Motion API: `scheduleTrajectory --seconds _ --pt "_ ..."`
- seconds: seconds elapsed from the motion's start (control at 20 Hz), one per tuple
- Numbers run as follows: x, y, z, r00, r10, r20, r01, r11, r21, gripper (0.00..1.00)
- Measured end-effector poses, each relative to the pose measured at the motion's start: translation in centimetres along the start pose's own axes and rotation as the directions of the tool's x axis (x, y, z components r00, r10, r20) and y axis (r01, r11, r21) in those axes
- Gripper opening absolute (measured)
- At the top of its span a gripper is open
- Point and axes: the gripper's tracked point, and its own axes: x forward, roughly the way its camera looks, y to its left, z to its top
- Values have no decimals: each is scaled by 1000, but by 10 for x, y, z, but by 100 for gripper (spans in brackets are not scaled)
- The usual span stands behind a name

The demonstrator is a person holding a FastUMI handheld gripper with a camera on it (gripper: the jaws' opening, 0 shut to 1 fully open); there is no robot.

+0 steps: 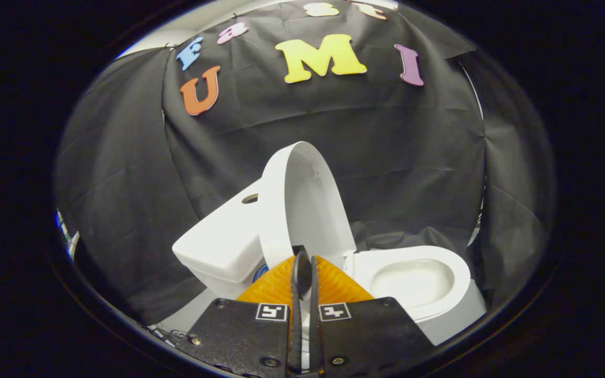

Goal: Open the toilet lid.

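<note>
A white toilet stands in front of the black cloth wall. Its lid (302,205) is raised, standing upright and leaning back toward the tank (218,241). The seat (455,273) is down and the bowl (413,281) lies uncovered to the right of my fingers. My gripper (303,261) is shut, its two fingers pressed side by side with only a thin slit between them. The tips sit just before the lid's lower part and hide it. I see nothing held between them.
The tank has a round flush button (250,198) on top. The black cloth wall (124,184) surrounds the toilet at the back and on both sides. A strip of pale floor (192,315) shows left of the toilet's base.
</note>
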Motion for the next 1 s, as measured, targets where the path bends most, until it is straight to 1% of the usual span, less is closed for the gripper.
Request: scheduleTrajectory --seconds 0.3,0.5,0.6,0.75,0.85,0.9,1.0 --pt "4 18 -7 1000 -25 4 25 996 -80 9" --pt "3 17 -8 999 -52 7 52 991 -119 9" --pt "3 16 -8 998 -60 -1 59 986 -158 9" --pt "2 13 -9 999 -42 -23 37 981 -189 11" --pt "-1 16 -10 999 14 -34 -20 985 -170 18" --pt "-4 21 -6 998 56 -29 -60 987 -151 24" --pt "-17 27 6 992 126 16 -123 985 -120 45"
